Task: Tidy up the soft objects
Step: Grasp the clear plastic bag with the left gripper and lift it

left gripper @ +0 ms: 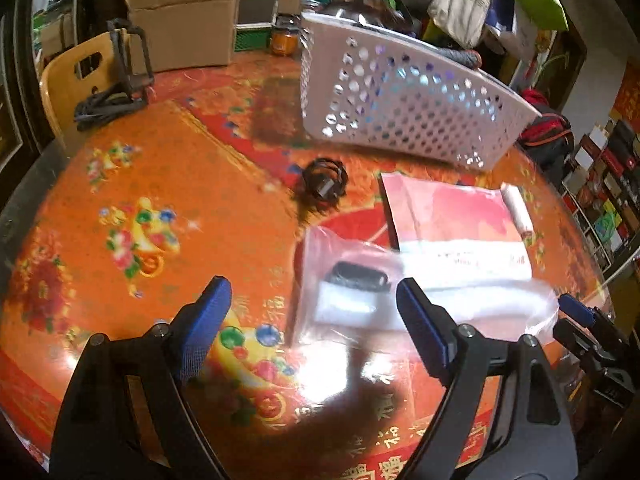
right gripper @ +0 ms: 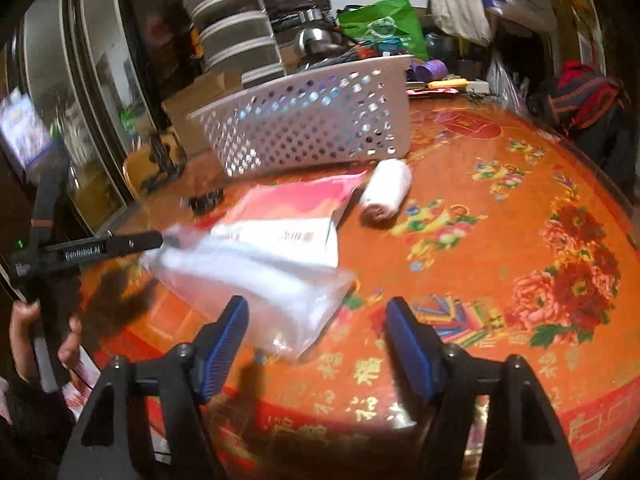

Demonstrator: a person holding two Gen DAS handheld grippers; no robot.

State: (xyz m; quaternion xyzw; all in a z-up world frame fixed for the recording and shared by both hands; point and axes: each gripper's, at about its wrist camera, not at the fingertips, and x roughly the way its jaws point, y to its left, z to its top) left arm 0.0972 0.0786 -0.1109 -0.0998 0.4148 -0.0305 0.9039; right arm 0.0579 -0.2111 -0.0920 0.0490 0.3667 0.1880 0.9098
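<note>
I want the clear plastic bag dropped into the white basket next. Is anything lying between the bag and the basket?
Yes. The red and white packet lies on the table between the clear plastic bag and the white basket, its near edge overlapping the bag. A white roll sits beside the packet, close to the basket's front wall.

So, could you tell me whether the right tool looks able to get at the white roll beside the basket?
Probably yes: the right tool is open, and the white roll lies uncovered on the table ahead.

Both grippers, left gripper [left gripper: 314,312] and right gripper [right gripper: 316,330], share black angular frames with round screw heads and ribbed blue pads; white lettering marks the left one's side.
</note>
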